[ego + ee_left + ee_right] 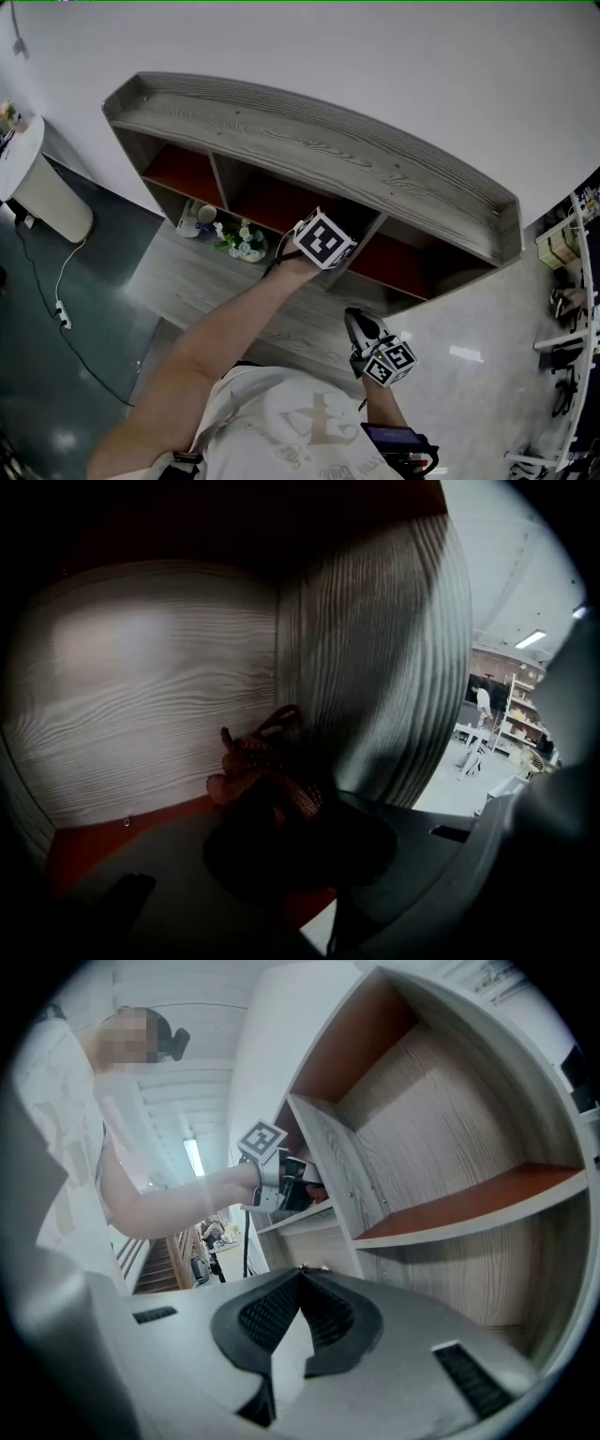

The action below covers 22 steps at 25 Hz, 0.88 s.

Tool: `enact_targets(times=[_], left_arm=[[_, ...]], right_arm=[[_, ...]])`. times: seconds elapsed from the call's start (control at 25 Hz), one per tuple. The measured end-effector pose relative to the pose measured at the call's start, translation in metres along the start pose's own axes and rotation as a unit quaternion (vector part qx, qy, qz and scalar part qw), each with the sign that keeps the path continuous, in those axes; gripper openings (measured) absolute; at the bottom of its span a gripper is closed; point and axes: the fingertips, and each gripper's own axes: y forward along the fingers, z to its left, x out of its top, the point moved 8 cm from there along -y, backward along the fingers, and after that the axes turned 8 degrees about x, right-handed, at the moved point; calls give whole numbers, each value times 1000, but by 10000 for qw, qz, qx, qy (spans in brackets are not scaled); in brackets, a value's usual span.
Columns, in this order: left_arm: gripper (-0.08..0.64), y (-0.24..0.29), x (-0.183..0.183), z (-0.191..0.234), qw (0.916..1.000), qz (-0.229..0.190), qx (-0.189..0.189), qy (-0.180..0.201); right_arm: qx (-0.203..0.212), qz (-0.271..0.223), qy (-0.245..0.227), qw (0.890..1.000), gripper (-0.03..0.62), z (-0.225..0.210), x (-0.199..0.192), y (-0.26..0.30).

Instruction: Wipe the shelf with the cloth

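The grey wooden shelf unit (309,141) has red-lined compartments. My left gripper (323,241) reaches into the middle compartment, where its tips are hidden in the head view. In the left gripper view, the left gripper (281,803) is shut on a bunched reddish-brown cloth (258,761). The cloth is pressed into the corner where the pale back wall (141,696) meets the grey divider (375,667), just above the red shelf board (94,841). My right gripper (368,339) hangs back near my body, away from the shelf. Its jaws (300,1274) are shut with nothing in them.
A small bunch of flowers (242,242) and a cup (205,216) stand on the lower ledge left of the left gripper. A white rounded unit (42,183) with a cable sits on the floor at far left. Racks (572,309) line the right edge.
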Motion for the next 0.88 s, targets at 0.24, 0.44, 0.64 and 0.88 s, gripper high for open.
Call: enact_targets(times=[0.24, 0.44, 0.64, 0.88], left_arm=[[91, -9, -6, 14, 9997, 164, 199, -44], [91, -21, -17, 38, 9990, 142, 391, -181], [91, -36, -31, 66, 9968, 104, 719, -336], [91, -53, -47, 100, 9925, 145, 1096, -522]], right_arm=[[-28, 53, 22, 10000, 5, 1, -1, 4], [10, 117, 18, 9999, 5, 8, -5, 13], [39, 174, 18, 9998, 5, 15, -8, 23], [109, 218, 23, 9997, 5, 24, -11, 41]])
